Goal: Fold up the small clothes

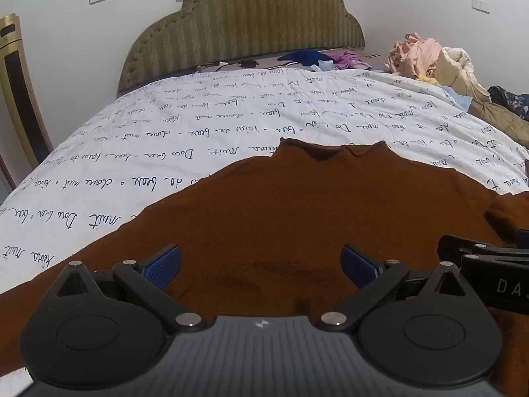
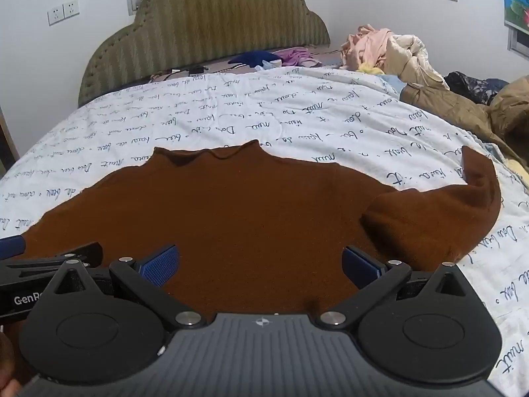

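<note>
A brown long-sleeved top (image 1: 281, 205) lies flat on the white bedspread (image 1: 185, 119), collar toward the headboard. It also shows in the right wrist view (image 2: 238, 205), where its right sleeve (image 2: 456, 211) is bent and curls up to the right. My left gripper (image 1: 261, 263) is open and empty, low over the top's lower part. My right gripper (image 2: 261, 263) is open and empty, also over the lower part, just right of the left one. Each gripper's edge shows in the other's view.
The bedspread (image 2: 297, 112) carries handwritten script print. A padded green headboard (image 1: 244, 23) stands at the far end. A pile of clothes (image 1: 429, 59) and a tan jacket (image 2: 456, 106) lie at the far right. Cables and small garments (image 2: 264, 58) lie near the headboard.
</note>
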A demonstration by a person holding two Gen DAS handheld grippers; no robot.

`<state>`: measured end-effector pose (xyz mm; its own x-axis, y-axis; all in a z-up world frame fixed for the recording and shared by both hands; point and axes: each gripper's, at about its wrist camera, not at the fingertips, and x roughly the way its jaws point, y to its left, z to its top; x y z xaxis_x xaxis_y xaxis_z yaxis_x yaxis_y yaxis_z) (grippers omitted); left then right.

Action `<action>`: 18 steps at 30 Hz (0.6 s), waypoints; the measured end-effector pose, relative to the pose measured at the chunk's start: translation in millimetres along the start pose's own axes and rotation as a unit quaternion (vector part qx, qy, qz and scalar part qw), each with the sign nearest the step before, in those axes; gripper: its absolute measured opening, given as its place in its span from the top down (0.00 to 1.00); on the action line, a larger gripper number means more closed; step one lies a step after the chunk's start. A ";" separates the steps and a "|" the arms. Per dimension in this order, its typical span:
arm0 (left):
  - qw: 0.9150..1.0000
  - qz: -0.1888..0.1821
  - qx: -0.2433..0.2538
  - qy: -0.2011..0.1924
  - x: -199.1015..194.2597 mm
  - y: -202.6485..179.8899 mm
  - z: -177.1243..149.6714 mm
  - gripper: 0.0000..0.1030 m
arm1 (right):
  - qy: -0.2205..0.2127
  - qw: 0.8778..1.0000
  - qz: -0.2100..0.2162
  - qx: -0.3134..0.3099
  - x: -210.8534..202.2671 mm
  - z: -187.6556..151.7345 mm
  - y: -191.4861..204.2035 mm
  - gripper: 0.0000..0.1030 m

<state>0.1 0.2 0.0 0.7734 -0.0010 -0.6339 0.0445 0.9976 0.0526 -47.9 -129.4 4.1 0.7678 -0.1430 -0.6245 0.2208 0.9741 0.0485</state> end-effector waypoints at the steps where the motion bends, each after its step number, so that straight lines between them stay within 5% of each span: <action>1: 1.000 -0.001 -0.001 0.002 0.2 0.4 -0.1 0.00 | -0.003 1.000 -0.005 -0.007 -0.4 0.3 0.0 0.00; 18: 1.000 0.001 0.004 0.005 3.0 -1.6 -0.1 0.00 | -0.007 1.000 -0.011 -0.020 0.9 0.8 1.8 0.00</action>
<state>2.3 -1.4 -2.1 0.7667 0.0018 -0.6420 0.0475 0.9971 0.0595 -46.3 -127.9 4.2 0.7710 -0.1667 -0.6147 0.2143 0.9768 0.0039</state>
